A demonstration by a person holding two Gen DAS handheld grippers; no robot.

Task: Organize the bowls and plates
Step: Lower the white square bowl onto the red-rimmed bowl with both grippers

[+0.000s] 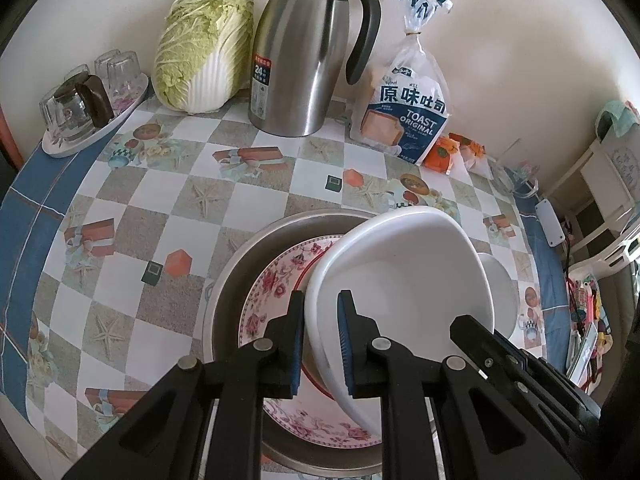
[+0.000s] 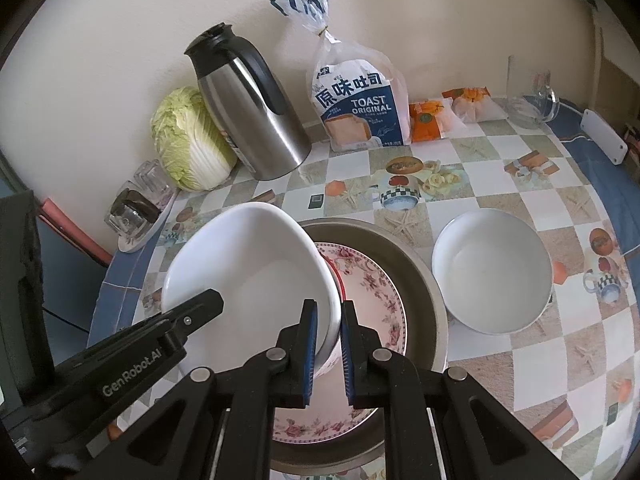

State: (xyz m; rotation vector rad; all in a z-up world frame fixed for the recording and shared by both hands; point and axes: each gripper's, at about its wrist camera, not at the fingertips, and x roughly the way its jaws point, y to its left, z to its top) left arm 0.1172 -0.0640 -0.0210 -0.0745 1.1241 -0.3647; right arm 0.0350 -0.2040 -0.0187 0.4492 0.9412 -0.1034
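A white bowl (image 1: 404,276) (image 2: 256,264) hangs tilted over a floral plate (image 1: 276,280) (image 2: 372,300) that lies inside a round metal basin (image 1: 236,276) (image 2: 420,280). My left gripper (image 1: 322,336) is shut on the bowl's near left rim. My right gripper (image 2: 329,344) is shut on the bowl's right rim, and its black finger (image 1: 472,332) shows in the left wrist view. A second white bowl (image 2: 492,272) (image 1: 500,292) rests on the tablecloth to the right of the basin.
Along the wall stand a cabbage (image 1: 204,48), a steel thermos jug (image 1: 308,52), a toast bag (image 1: 408,108) and orange packets (image 2: 428,120). A tray of upturned glasses (image 1: 88,100) sits far left; a clear glass jug (image 2: 532,96) far right.
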